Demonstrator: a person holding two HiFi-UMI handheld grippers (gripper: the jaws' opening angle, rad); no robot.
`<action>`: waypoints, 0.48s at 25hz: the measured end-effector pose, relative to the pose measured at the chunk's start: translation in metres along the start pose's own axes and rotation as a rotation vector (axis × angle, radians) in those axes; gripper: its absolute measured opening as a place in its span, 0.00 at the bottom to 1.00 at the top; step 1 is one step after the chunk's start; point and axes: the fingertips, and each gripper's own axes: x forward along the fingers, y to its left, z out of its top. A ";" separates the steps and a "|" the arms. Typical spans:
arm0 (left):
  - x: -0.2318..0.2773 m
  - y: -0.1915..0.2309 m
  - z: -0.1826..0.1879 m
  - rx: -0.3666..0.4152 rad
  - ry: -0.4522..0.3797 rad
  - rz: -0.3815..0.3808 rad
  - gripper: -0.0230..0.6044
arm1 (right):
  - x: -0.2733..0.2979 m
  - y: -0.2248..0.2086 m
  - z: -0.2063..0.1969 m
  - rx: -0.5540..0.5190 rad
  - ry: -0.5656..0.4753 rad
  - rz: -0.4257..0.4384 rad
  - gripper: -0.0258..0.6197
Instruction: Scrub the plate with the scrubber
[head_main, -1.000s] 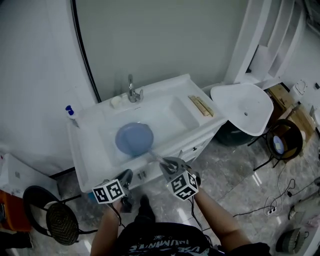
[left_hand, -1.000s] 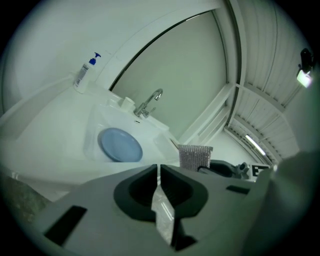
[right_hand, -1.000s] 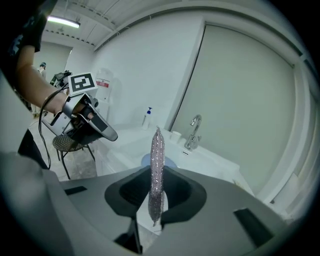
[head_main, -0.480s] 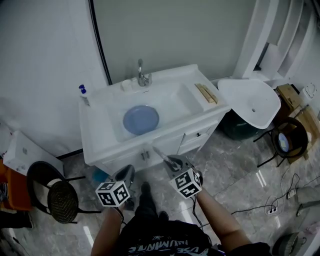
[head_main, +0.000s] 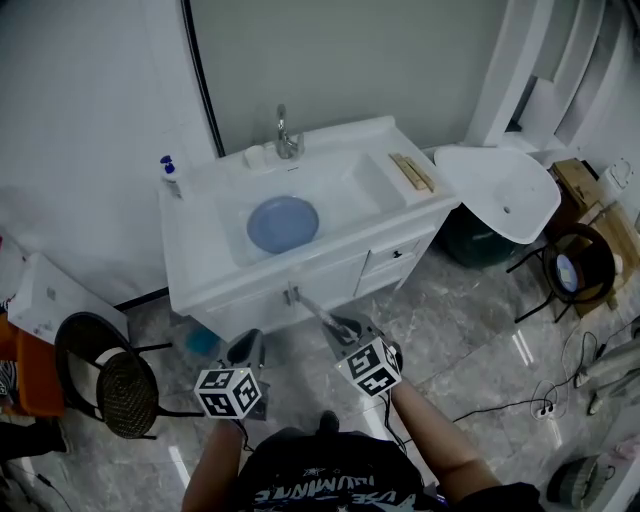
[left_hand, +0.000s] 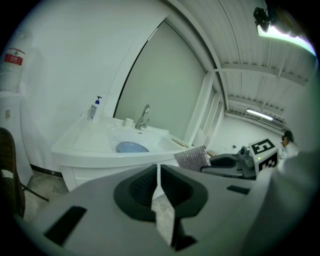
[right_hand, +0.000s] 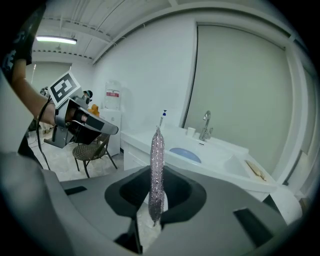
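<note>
Left hand-held gripper (left_hand: 158, 187) has its jaws pressed together, only a thin slit between the pads, and nothing in them. In the head view the left hand-held gripper (head_main: 250, 348) sits low over the floor (head_main: 470, 340), in front of the bench (head_main: 190, 275) and well apart from it.

Right hand-held gripper (right_hand: 156, 197) pinches the scrubber (right_hand: 157, 155). It is a silvery glittery pad seen edge-on, standing upright out of the jaws. From the left gripper view the scrubber (left_hand: 192, 158) shows its flat face, sticking out of the right hand-held gripper (left_hand: 225, 162). In the head view the right hand-held gripper (head_main: 340, 325) points toward the bench front, and the scrubber (head_main: 308, 303) tip is near the cabinet door but not touching it.

The blue plate (head_main: 283, 223) lies flat in the sink (head_main: 345, 175) basin, left of centre, well apart from both grippers. The plate (right_hand: 185, 154) shows past the scrubber in the right gripper view, and the plate (left_hand: 131, 147) shows low in the basin in the left gripper view.

The faucet (head_main: 286, 135) stands at the back rim with a small white cup (head_main: 254, 155) just beside it. A soap bottle (head_main: 168, 172) with a blue pump stands on the back left corner. Wooden sticks (head_main: 412, 172) lie on the right ledge of the bench. A loose white basin (head_main: 505, 200) leans to the right of the bench. A dark wicker chair (head_main: 110, 395) stands on the floor at left.
</note>
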 end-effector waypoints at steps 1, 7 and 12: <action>-0.002 -0.001 -0.001 0.000 0.001 -0.006 0.09 | -0.001 0.001 -0.001 0.003 0.006 -0.004 0.16; -0.025 -0.002 -0.011 0.007 0.021 -0.038 0.09 | -0.007 0.019 -0.003 0.034 0.042 -0.025 0.16; -0.055 0.005 -0.030 0.018 0.043 -0.056 0.09 | -0.012 0.059 0.004 0.058 0.040 -0.013 0.16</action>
